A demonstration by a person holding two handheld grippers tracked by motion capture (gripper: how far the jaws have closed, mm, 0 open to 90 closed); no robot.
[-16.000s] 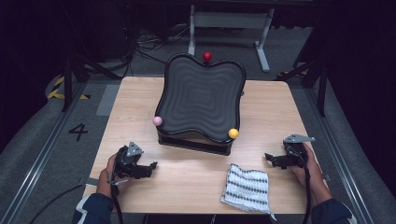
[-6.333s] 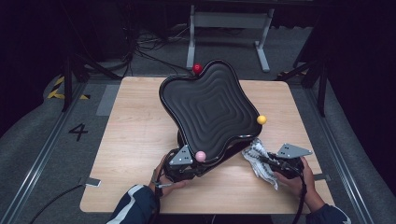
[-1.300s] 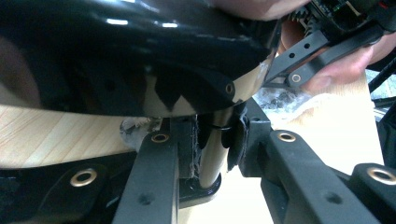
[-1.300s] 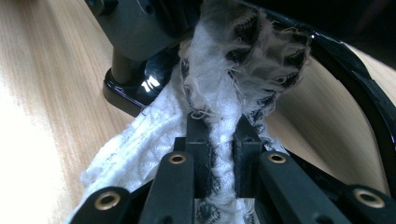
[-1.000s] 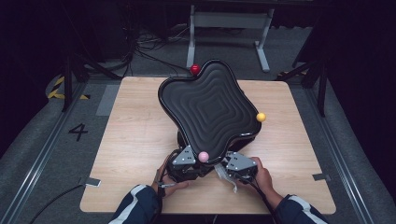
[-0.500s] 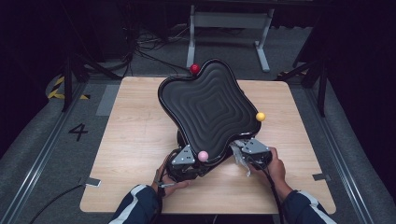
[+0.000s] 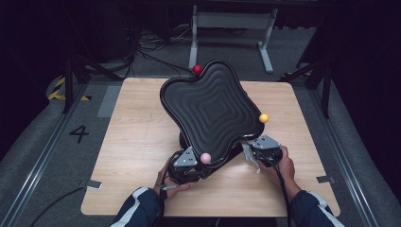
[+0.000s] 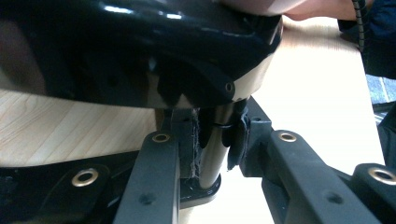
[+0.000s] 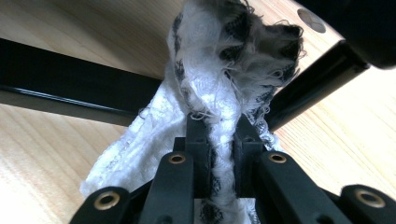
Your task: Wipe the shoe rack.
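Wooden table [image 7: 142,142], high view: black wavy tray [image 7: 213,111] tilted; left gripper [image 7: 185,166] under its near corner, right gripper [image 7: 257,152] beside its edge. Left gripper view: jaws clamped on the stand's post [image 8: 212,154], probably rigid. Right gripper view: jaws pinch bunched cloth [image 9: 219,93], soft, light.

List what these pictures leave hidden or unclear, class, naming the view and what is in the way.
- High view: the tray hides its own stand.
- High view: the right gripper covers most of the cloth.
- Left gripper view: the post runs up behind the tray's underside.
- Right gripper view: the cloth hides the pads.
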